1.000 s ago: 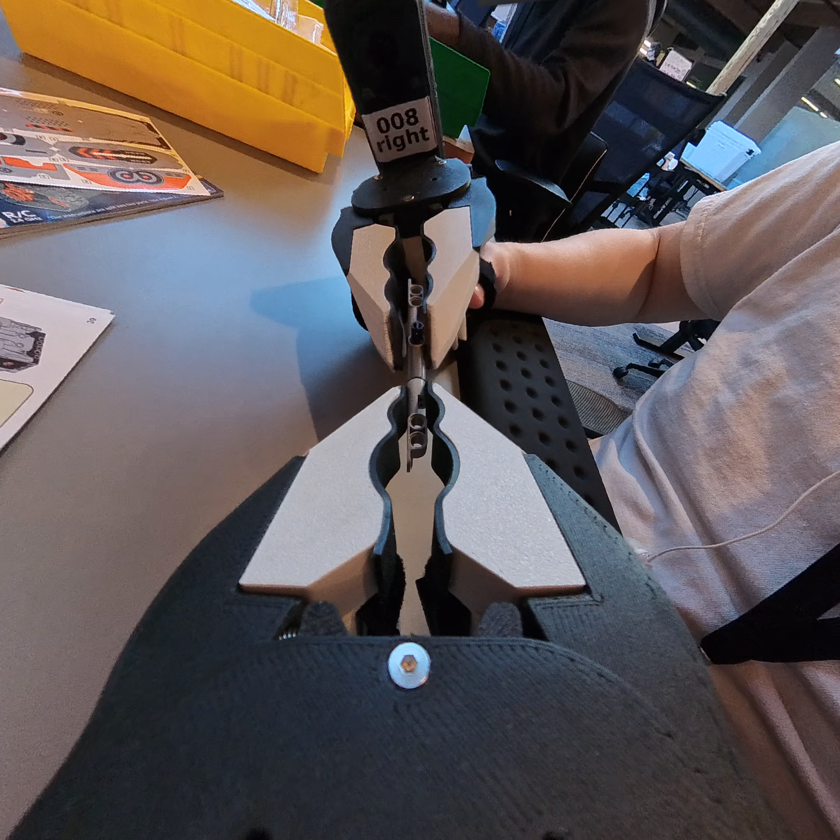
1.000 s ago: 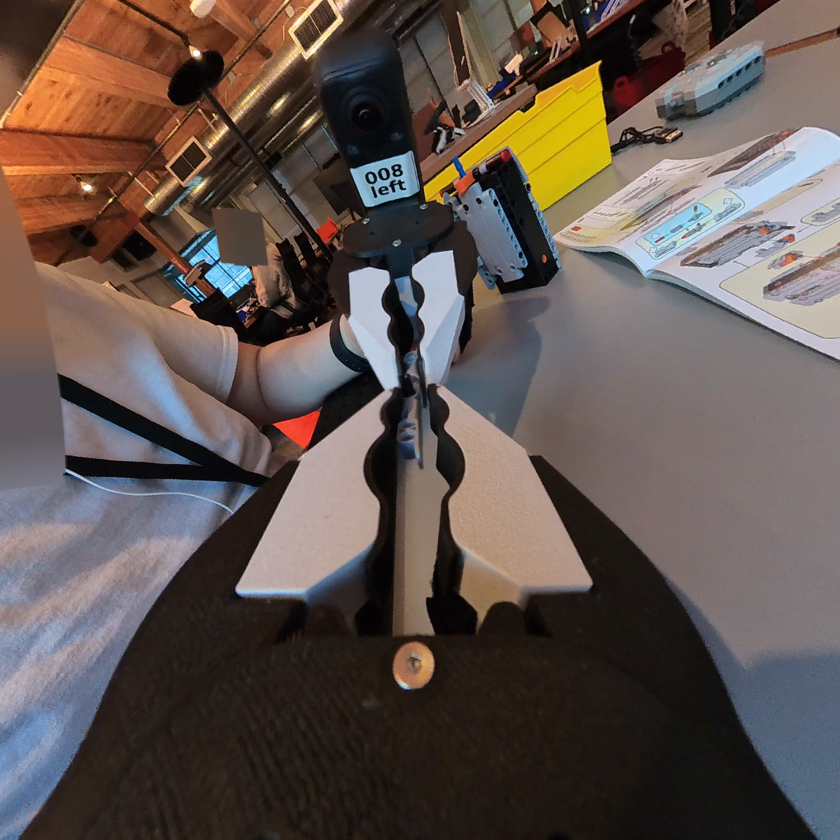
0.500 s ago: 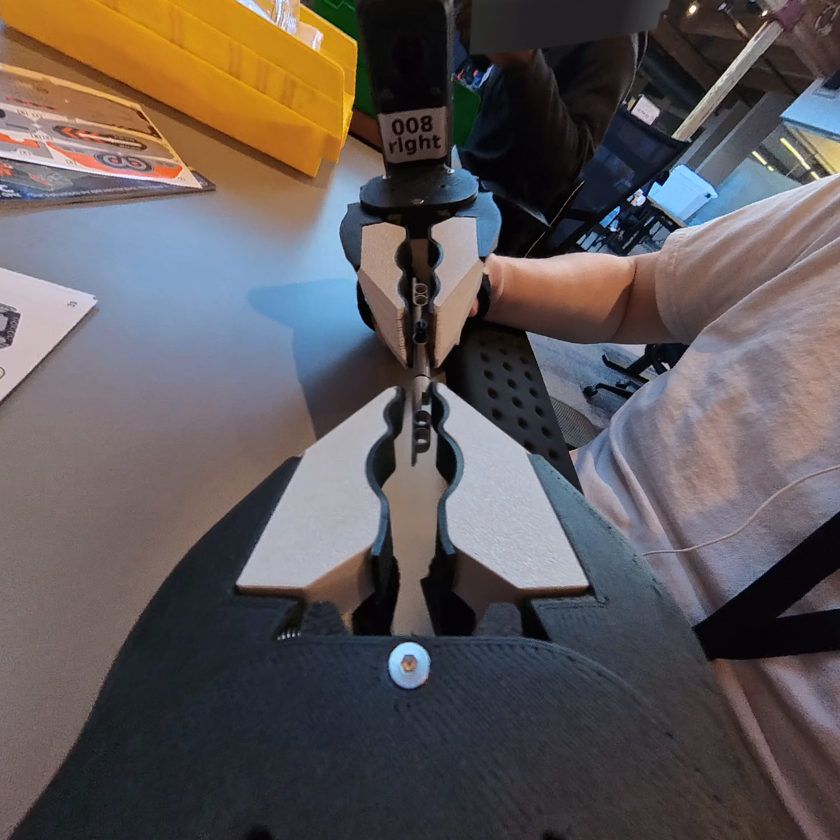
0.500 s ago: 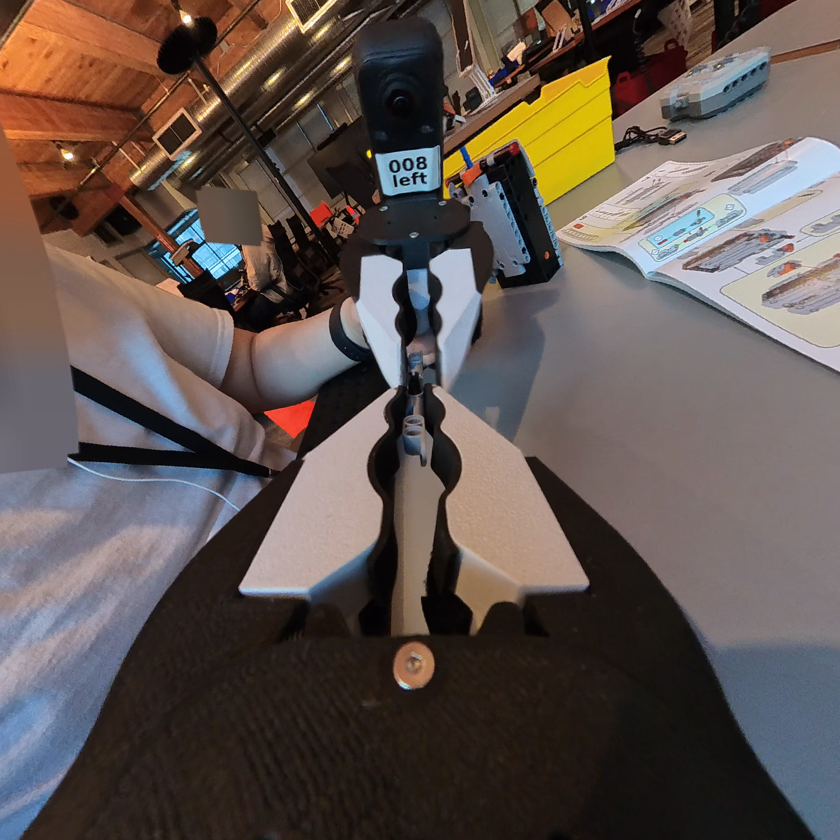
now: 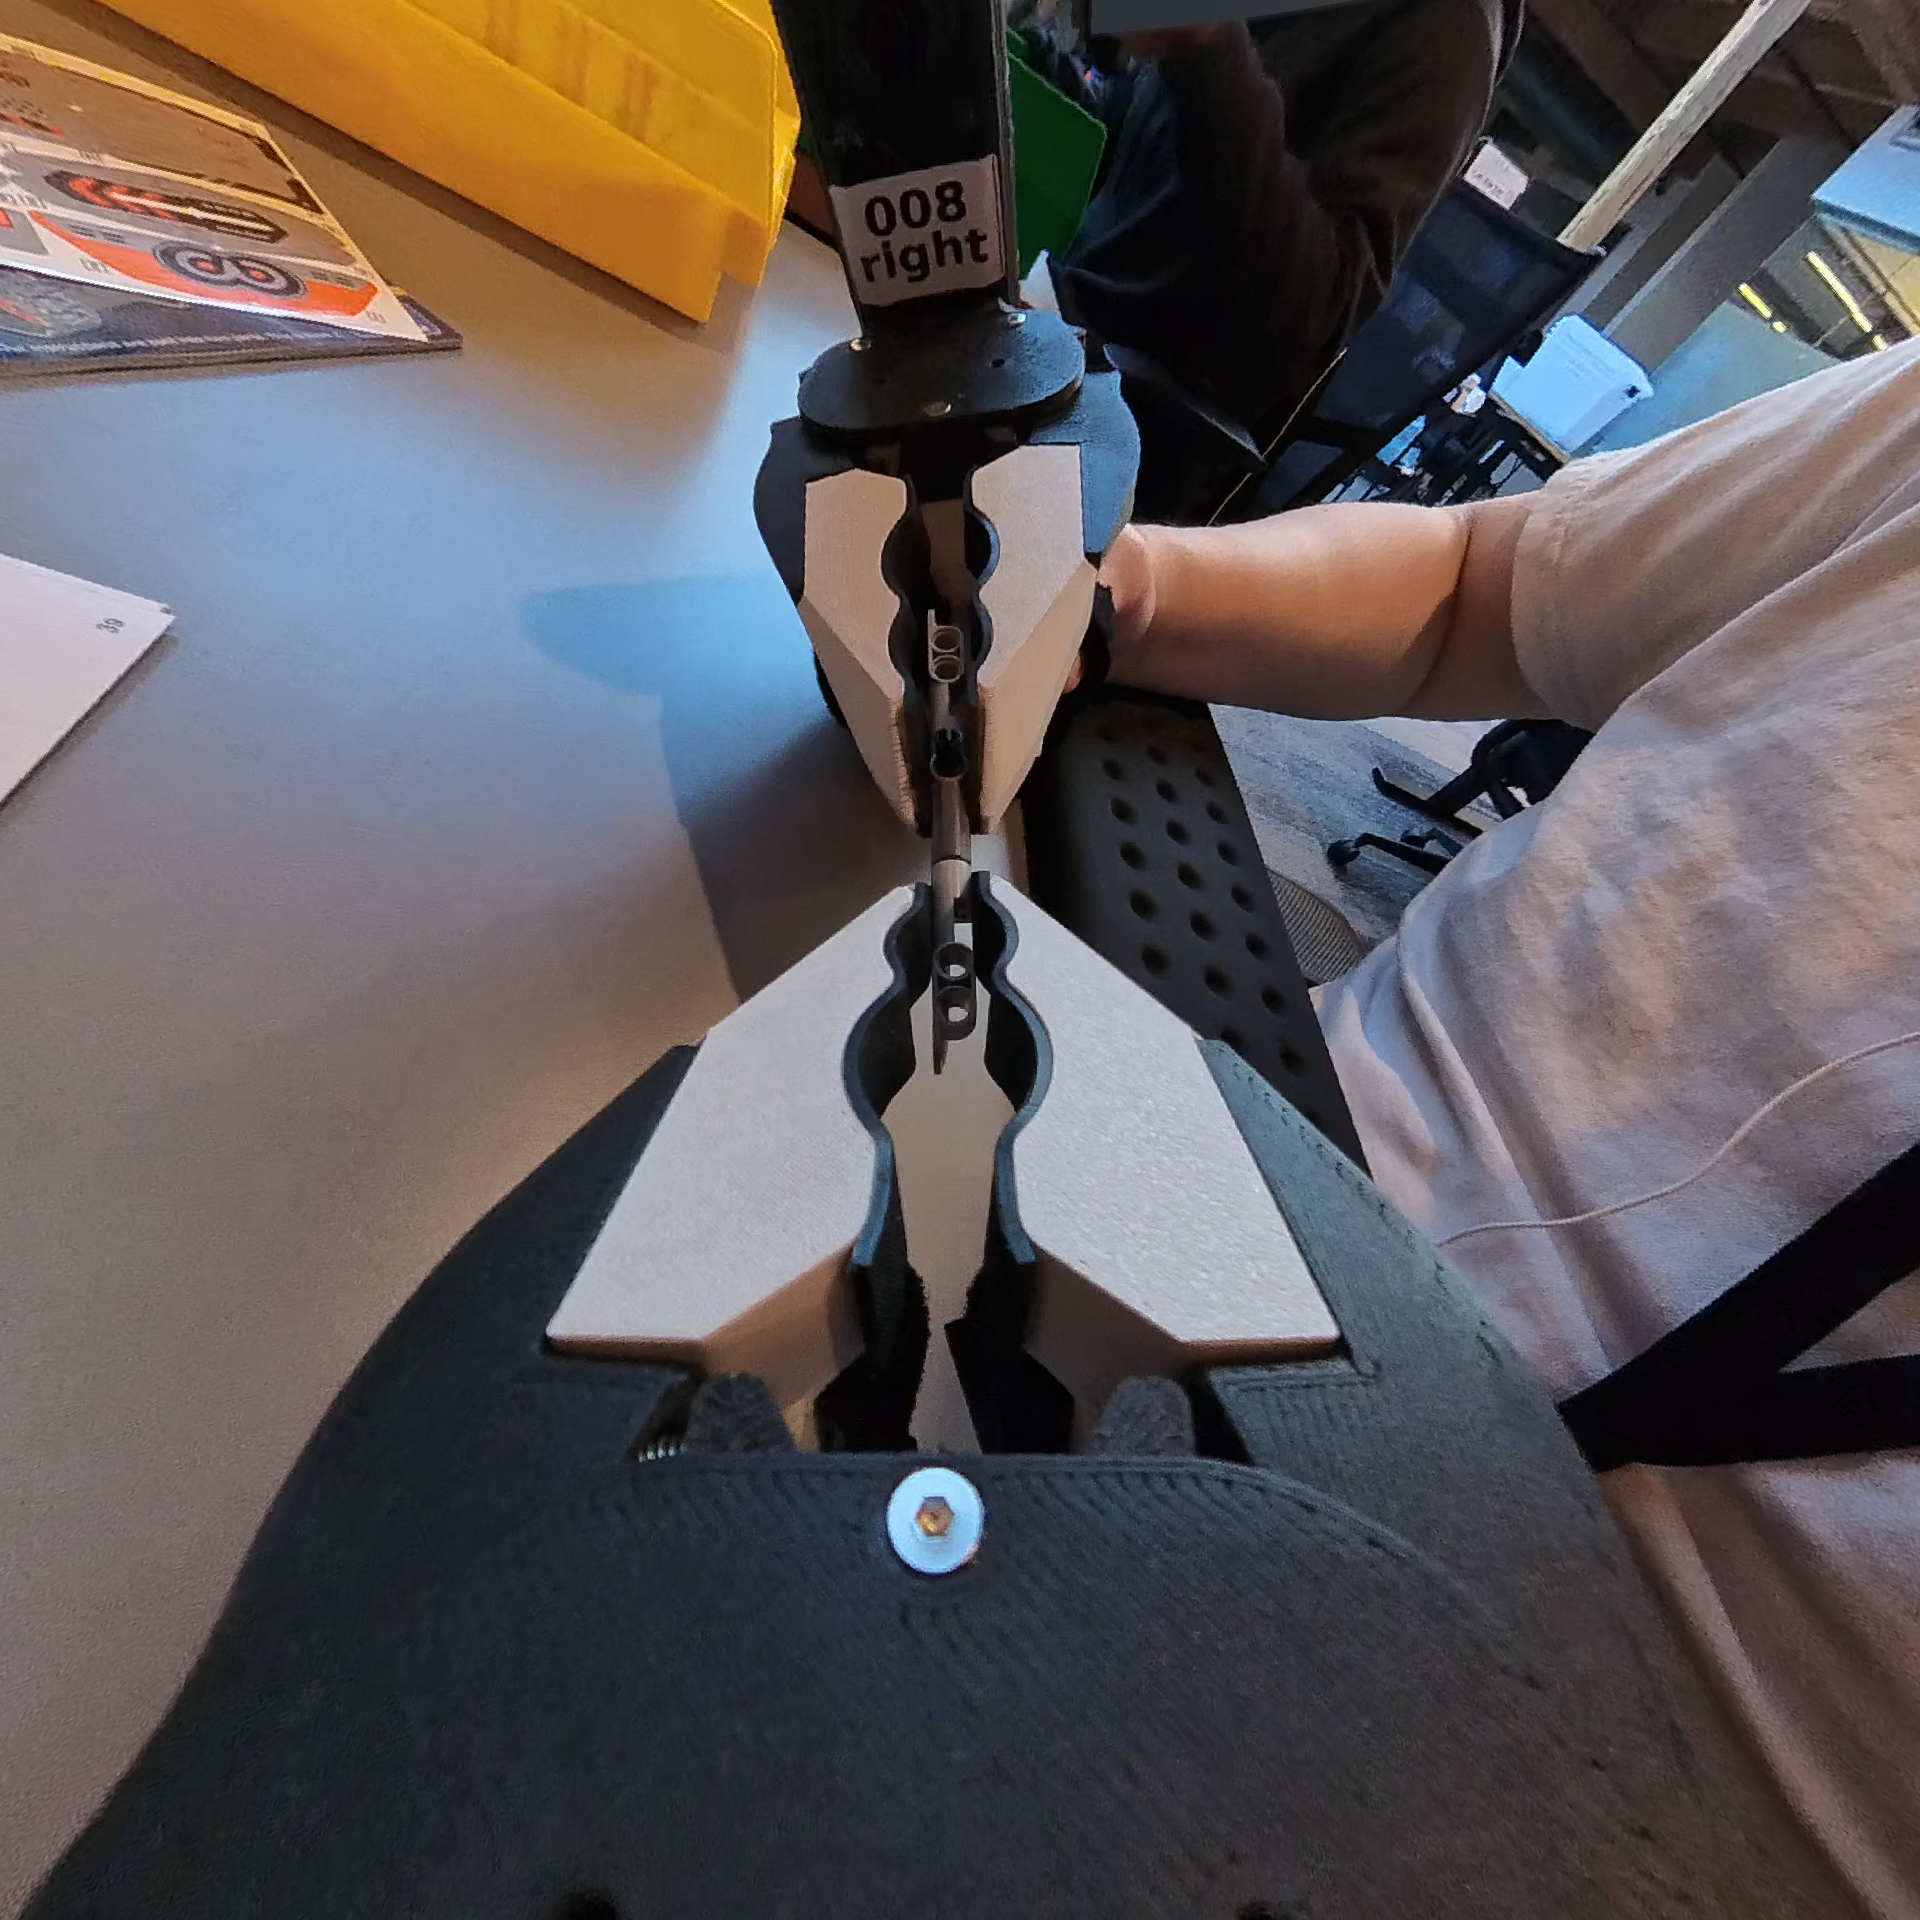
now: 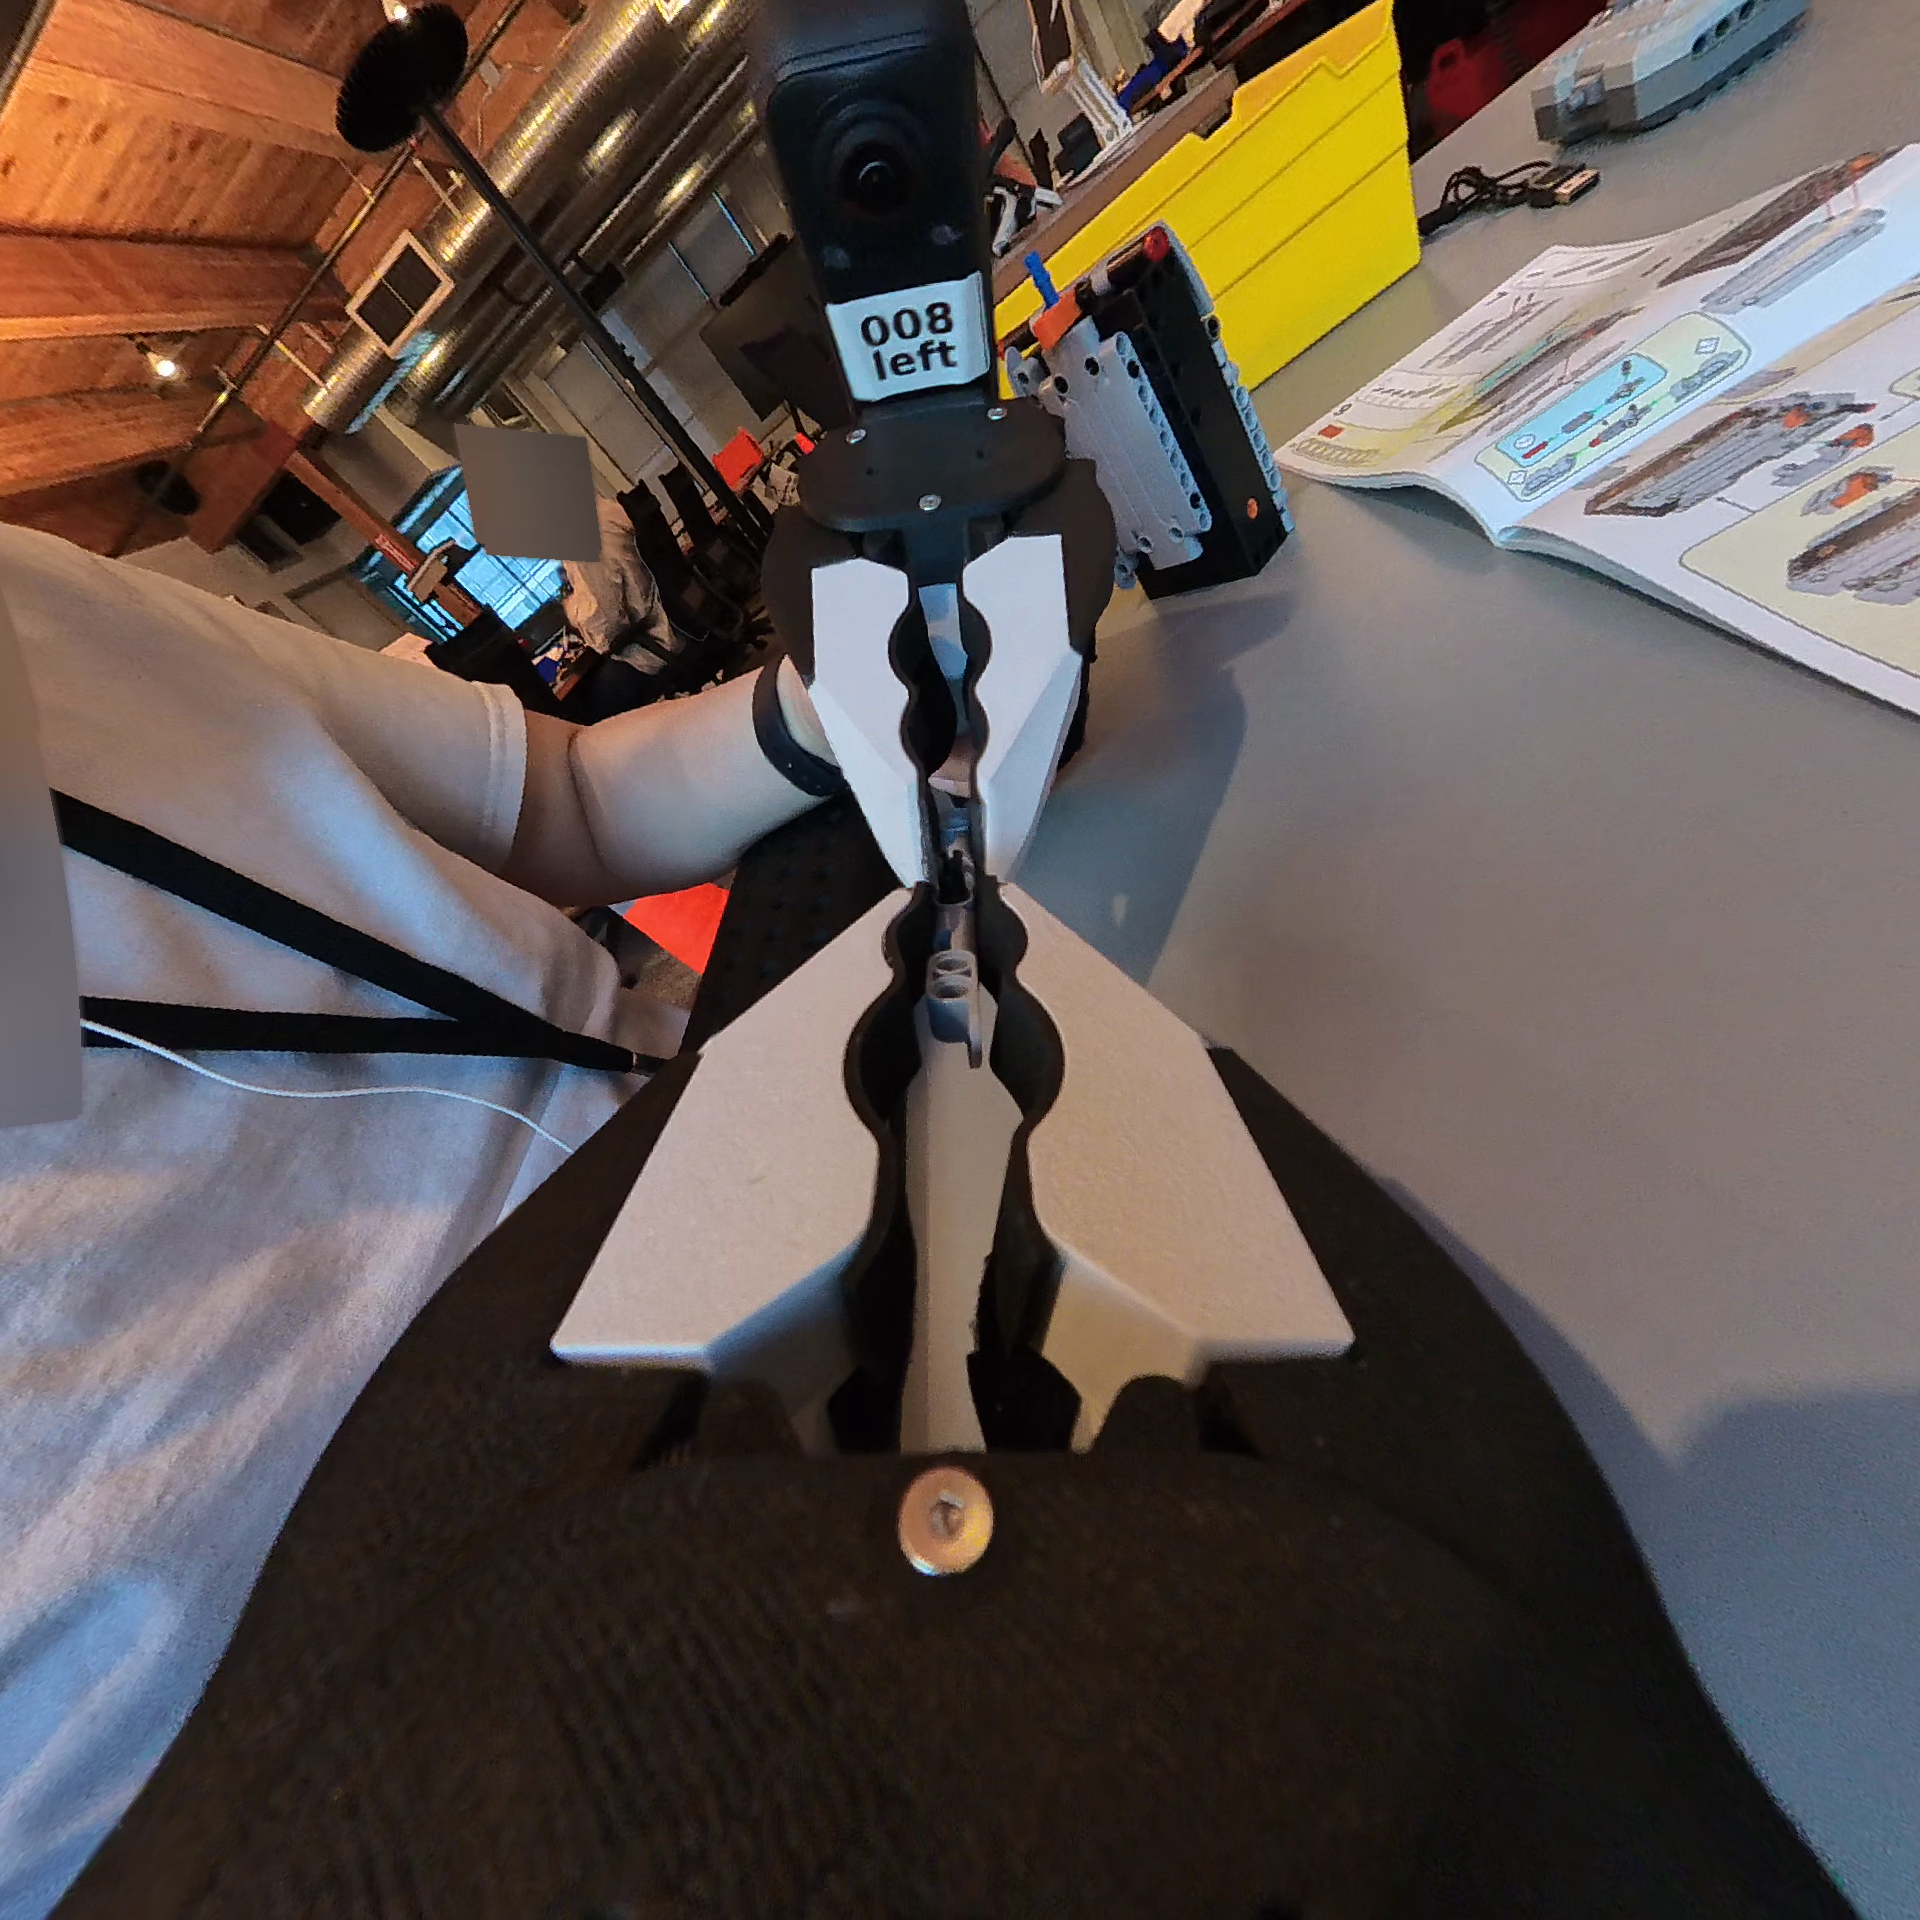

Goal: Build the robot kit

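Observation:
My left gripper (image 5: 950, 896) is shut on a small dark grey beam with holes (image 5: 952, 992). My right gripper (image 6: 950, 900) is shut on a small light grey beam with holes (image 6: 952, 995). The two grippers point at each other, tip to tip, above the grey table's (image 5: 343, 831) near edge. In the left wrist view the right gripper (image 5: 943, 816) grips its beam (image 5: 943, 665), and a thin grey rod (image 5: 948, 847) spans the gap between the tips. In the right wrist view the left gripper (image 6: 948, 868) faces me. I cannot tell whether the two pieces are joined.
Yellow bins (image 5: 499, 94) (image 6: 1247, 197) stand at the back. A sticker sheet (image 5: 177, 249) and a page corner (image 5: 62, 665) lie to the left. An open instruction booklet (image 6: 1683, 416), a black and grey brick assembly (image 6: 1153, 416) and a grey block (image 6: 1662, 62) lie on the table. A person's arm (image 5: 1299, 613) and a perforated black armrest (image 5: 1164, 883) are close. My two grippers' fingertips are within a few centimetres of each other.
Both grippers have stayed shut and tip to tip. Each now looks larger and nearer in the other's view, and both views have swung slightly.

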Demonstrator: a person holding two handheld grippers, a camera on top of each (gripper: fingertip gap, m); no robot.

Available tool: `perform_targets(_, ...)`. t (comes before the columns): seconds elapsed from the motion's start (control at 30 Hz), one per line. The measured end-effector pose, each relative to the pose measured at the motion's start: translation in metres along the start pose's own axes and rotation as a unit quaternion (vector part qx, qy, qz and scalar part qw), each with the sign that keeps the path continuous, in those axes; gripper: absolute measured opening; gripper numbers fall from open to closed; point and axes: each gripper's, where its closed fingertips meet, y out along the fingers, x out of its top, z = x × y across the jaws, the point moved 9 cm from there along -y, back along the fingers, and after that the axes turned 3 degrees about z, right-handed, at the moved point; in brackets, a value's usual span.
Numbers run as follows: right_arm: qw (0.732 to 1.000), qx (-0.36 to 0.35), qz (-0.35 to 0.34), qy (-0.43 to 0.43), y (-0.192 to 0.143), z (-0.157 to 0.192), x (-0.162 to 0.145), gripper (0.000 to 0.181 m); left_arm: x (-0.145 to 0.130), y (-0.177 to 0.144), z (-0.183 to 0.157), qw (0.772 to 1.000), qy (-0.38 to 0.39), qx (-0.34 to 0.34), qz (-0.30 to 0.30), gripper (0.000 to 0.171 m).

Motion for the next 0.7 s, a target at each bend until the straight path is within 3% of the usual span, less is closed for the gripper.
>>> perform_targets(0.7, 1.000, 0.002, 0.021, 0.003, 0.0033, 0.0001, -0.0023, 0.006, -0.0013, 0.0035, -0.0014, 1.000, 0.007, 0.004, 0.027, 0.004)
